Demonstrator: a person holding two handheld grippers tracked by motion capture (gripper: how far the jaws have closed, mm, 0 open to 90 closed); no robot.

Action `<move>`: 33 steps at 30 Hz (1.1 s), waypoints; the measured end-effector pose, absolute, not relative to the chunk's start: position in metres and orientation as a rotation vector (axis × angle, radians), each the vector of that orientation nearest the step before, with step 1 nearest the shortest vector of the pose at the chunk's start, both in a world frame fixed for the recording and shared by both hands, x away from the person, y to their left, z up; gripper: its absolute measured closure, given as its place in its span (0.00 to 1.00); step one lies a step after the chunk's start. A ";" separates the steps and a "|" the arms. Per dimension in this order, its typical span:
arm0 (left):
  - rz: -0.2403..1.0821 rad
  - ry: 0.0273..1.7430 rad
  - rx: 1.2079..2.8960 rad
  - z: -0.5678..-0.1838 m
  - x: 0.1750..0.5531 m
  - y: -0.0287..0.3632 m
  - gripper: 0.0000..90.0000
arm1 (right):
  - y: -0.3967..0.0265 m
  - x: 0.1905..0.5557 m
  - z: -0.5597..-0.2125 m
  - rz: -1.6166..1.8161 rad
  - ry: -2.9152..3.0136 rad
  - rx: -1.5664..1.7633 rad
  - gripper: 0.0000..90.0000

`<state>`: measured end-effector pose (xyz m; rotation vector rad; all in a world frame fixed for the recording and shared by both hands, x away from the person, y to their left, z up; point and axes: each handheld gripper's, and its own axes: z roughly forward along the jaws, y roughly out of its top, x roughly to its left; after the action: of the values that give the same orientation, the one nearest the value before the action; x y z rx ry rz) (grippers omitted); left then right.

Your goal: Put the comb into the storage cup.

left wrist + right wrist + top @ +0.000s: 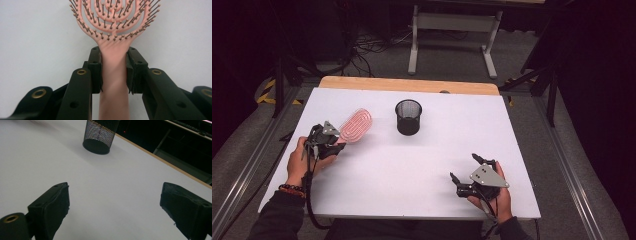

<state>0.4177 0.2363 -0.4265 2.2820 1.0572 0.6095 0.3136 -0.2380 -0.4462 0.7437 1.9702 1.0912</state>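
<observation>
Pink hairbrush (113,22) clamped by its handle in my left gripper (328,142), at the left of the white counter (412,165).

My left fingers (96,72) are closed on the handle just below the bristled head, which points toward the black mesh cup (408,116) well apart from it. My right gripper (468,176) rests near the front edge, fingers wide apart and empty. Risk, as I judge it: the smooth, narrow handle may twist or slide between the pads if swung, and the wide head could catch the cup's rim and tip it.
</observation>
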 end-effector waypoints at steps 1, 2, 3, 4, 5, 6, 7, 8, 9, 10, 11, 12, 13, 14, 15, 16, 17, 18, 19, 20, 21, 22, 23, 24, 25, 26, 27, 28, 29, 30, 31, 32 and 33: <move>0.625 1.049 2.258 -0.425 0.415 0.237 0.77 | -0.238 0.313 -0.446 1.090 1.969 0.743 0.11; 0.623 1.047 2.246 -0.423 0.412 0.238 0.77 | -0.238 0.313 -0.446 1.090 1.969 0.742 0.11; 0.632 1.029 2.245 -0.422 0.411 0.239 0.77 | -0.238 0.313 -0.446 1.089 1.968 0.742 0.11; 0.650 1.012 2.238 -0.422 0.409 0.238 0.77 | -0.238 0.313 -0.446 1.087 1.967 0.743 0.11; 0.668 1.013 2.220 -0.421 0.406 0.238 0.77 | -0.238 0.314 -0.446 1.088 1.967 0.745 0.11; 0.675 1.005 2.217 -0.420 0.405 0.239 0.77 | -0.238 0.314 -0.446 1.090 1.966 0.745 0.11; 0.686 0.993 2.215 -0.419 0.403 0.238 0.77 | -0.238 0.314 -0.446 1.090 1.966 0.745 0.11; 0.706 0.990 2.202 -0.418 0.401 0.238 0.77 | -0.238 0.314 -0.446 1.089 1.966 0.748 0.11; 0.721 0.985 2.192 -0.417 0.400 0.238 0.77 | -0.238 0.314 -0.446 1.089 1.966 0.748 0.11; 0.732 0.968 2.180 -0.416 0.398 0.238 0.77 | -0.238 0.314 -0.446 1.089 1.963 0.744 0.11; 0.742 0.962 2.169 -0.415 0.396 0.238 0.77 | -0.238 0.314 -0.446 1.089 1.962 0.744 0.11; 0.754 0.958 2.156 -0.413 0.395 0.238 0.77 | -0.238 0.314 -0.446 1.089 1.962 0.744 0.11; 0.768 0.944 2.141 -0.412 0.393 0.238 0.77 | -0.239 0.314 -0.446 1.089 1.961 0.746 0.11; 0.778 0.943 2.124 -0.412 0.391 0.238 0.77 | -0.239 0.314 -0.446 1.091 1.960 0.750 0.11; 0.807 0.924 2.100 -0.410 0.388 0.237 0.77 | -0.239 0.314 -0.446 1.090 1.959 0.749 0.11; 0.807 0.924 2.100 -0.410 0.388 0.237 0.77 | -0.239 0.314 -0.446 1.090 1.958 0.750 0.11; 0.820 0.906 2.082 -0.409 0.386 0.237 0.77 | -0.239 0.314 -0.446 1.091 1.957 0.750 0.11; 0.835 0.905 2.067 -0.408 0.385 0.237 0.77 | -0.239 0.314 -0.446 1.091 1.957 0.750 0.11; 0.843 0.893 2.058 -0.407 0.383 0.236 0.77 | -0.239 0.314 -0.446 1.090 1.955 0.750 0.11; 0.854 0.884 2.038 -0.407 0.382 0.236 0.77 | -0.239 0.314 -0.446 1.090 1.954 0.751 0.11; 0.860 0.878 2.033 -0.406 0.381 0.235 0.77 | -0.239 0.314 -0.446 1.090 1.953 0.752 0.11; 0.863 0.875 2.022 -0.406 0.380 0.235 0.77 | -0.239 0.314 -0.446 1.090 1.951 0.754 0.11; 0.876 0.867 2.011 -0.405 0.379 0.235 0.77 | -0.239 0.314 -0.446 1.090 1.951 0.754 0.11; 0.888 0.857 1.985 -0.404 0.377 0.234 0.77 | -0.239 0.314 -0.446 1.093 1.946 0.755 0.11; 0.888 0.857 1.985 -0.404 0.377 0.234 0.77 | -0.239 0.314 -0.445 1.091 1.944 0.754 0.11; 0.896 0.852 1.975 -0.403 0.376 0.234 0.77 | -0.239 0.314 -0.445 1.091 1.944 0.754 0.11; 0.908 0.847 1.950 -0.402 0.374 0.234 0.77 | -0.239 0.314 -0.445 1.091 1.942 0.754 0.11; 0.921 0.835 1.932 -0.402 0.372 0.234 0.77 | -0.240 0.314 -0.445 1.094 1.939 0.757 0.11; 0.934 0.831 1.920 -0.401 0.371 0.234 0.77 | -0.240 0.314 -0.445 1.095 1.934 0.759 0.11; 0.929 0.827 1.910 -0.401 0.370 0.234 0.77 | -0.240 0.314 -0.445 1.097 1.931 0.760 0.11; 0.927 0.821 1.904 -0.400 0.369 0.234 0.77 | -0.240 0.314 -0.444 1.097 1.927 0.761 0.11; 0.934 0.817 1.892 -0.400 0.368 0.233 0.77 | -0.240 0.314 -0.444 1.099 1.926 0.761 0.11; 0.935 0.814 1.883 -0.400 0.367 0.233 0.77 | -0.240 0.314 -0.444 1.100 1.921 0.762 0.11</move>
<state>0.3670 0.2326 -0.4004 1.8831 0.8138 0.9347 0.3136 -0.2400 -0.4437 0.7620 1.9206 1.1003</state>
